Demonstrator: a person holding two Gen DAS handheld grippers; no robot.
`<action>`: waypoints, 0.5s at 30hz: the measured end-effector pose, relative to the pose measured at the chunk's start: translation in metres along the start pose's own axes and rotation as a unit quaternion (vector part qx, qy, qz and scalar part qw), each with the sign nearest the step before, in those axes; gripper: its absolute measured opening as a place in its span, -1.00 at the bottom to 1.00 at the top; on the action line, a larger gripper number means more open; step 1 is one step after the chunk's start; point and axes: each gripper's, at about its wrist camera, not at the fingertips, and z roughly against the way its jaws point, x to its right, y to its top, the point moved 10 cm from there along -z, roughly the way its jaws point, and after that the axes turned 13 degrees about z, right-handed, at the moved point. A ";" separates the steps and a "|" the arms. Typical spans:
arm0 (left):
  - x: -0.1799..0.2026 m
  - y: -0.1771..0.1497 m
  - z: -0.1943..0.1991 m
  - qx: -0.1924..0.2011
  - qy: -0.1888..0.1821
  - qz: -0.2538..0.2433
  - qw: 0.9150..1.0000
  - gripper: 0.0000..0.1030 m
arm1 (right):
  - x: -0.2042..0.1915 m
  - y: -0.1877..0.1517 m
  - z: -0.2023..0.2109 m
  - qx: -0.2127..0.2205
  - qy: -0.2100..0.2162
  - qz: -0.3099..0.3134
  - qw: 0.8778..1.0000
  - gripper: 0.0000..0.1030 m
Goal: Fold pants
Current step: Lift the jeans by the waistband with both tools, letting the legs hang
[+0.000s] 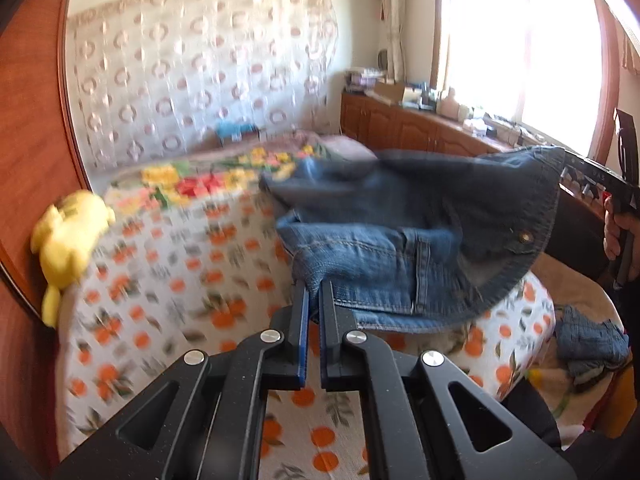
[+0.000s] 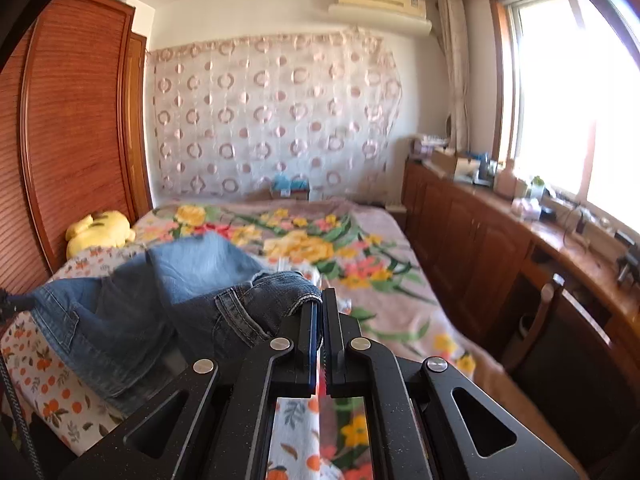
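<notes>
Blue denim pants point(image 1: 400, 240) hang stretched in the air above the bed, waistband and metal button toward me. My left gripper point(image 1: 314, 292) is shut on one edge of the waistband. At the far right of the left wrist view, my right gripper point(image 1: 570, 164) pinches the other end, with a hand point(image 1: 616, 232) on its handle. In the right wrist view the right gripper point(image 2: 318, 300) is shut on a bunched fold of the pants point(image 2: 160, 300), which sag to the left and reach down to the sheet.
Below lies the bed with an orange-print sheet point(image 1: 168, 280) and a floral blanket point(image 2: 312, 248). A yellow plush toy point(image 1: 68, 240) rests against the wooden wardrobe point(image 2: 76, 120). Another denim garment point(image 1: 592, 344) lies at the right. Wooden cabinets point(image 2: 480, 240) and a chair point(image 2: 536, 320) line the window side.
</notes>
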 end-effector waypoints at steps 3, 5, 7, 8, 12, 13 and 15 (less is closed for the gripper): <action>0.006 0.035 0.022 0.033 0.000 -0.009 0.999 -0.91 | 0.006 0.017 0.012 0.021 -0.006 0.010 1.000 -0.96; 0.009 0.058 0.041 0.057 0.000 -0.016 0.998 -0.91 | 0.011 0.032 0.021 0.036 -0.013 0.021 0.999 -0.96; 0.012 0.081 0.061 0.081 -0.001 -0.019 0.997 -0.91 | 0.016 0.045 0.034 0.053 -0.019 0.029 0.998 -0.96; 0.013 0.089 0.069 0.091 -0.002 -0.020 0.996 -0.91 | 0.018 0.053 0.040 0.062 -0.022 0.033 0.997 -0.96; 0.017 0.125 0.111 0.135 -0.004 -0.023 0.991 -0.91 | 0.020 0.077 0.065 0.097 -0.029 0.047 0.994 -0.96; 0.017 0.131 0.119 0.142 -0.005 -0.024 0.990 -0.91 | 0.019 0.084 0.071 0.106 -0.033 0.052 0.992 -0.96; 0.019 0.143 0.133 0.158 -0.004 -0.029 0.987 -0.91 | 0.017 0.093 0.084 0.125 -0.039 0.062 0.990 -0.96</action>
